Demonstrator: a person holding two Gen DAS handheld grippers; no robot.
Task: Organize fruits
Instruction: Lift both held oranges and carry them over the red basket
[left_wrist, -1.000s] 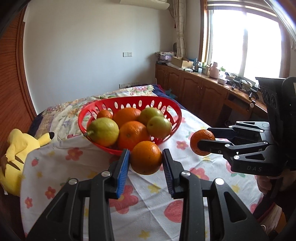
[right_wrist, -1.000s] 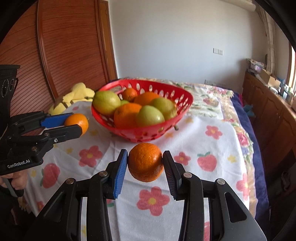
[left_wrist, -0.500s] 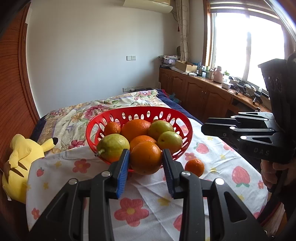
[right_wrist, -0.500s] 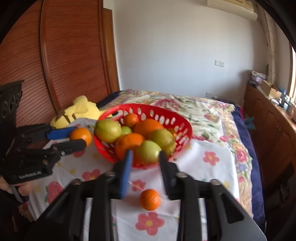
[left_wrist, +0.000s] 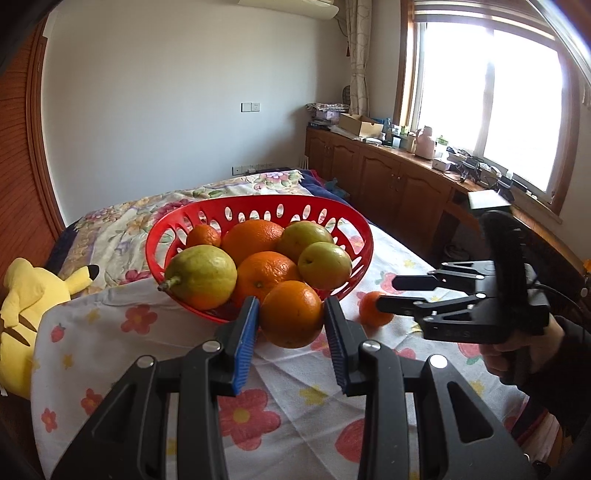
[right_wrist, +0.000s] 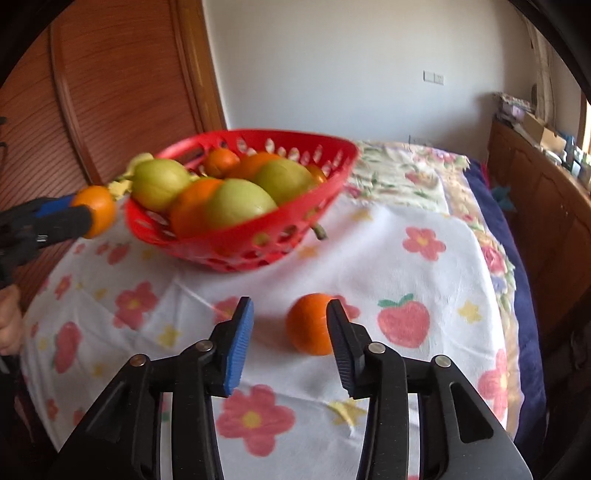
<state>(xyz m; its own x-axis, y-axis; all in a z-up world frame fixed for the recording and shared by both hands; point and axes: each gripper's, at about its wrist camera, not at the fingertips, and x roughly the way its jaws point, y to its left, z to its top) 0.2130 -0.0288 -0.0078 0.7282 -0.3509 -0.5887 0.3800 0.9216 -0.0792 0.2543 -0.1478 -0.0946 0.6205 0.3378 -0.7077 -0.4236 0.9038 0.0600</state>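
Left wrist view: left gripper (left_wrist: 291, 328) clamps an orange (left_wrist: 291, 313) just before the basket (left_wrist: 258, 206), already holding several fruits. Right gripper (right_wrist: 290, 332), jaws just opening and gripping nothing, hovers over a mandarin (right_wrist: 309, 323) lying on the cloth (right_wrist: 388, 258); both fruits remain unplaced.

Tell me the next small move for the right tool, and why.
Probably shift the right tool slightly to its right and lower it so the loose orange on the cloth sits centred between the fingers, then close. Its jaws have just been opening and grip nothing; the orange lies off-centre against the right finger. The left tool already holds an orange.
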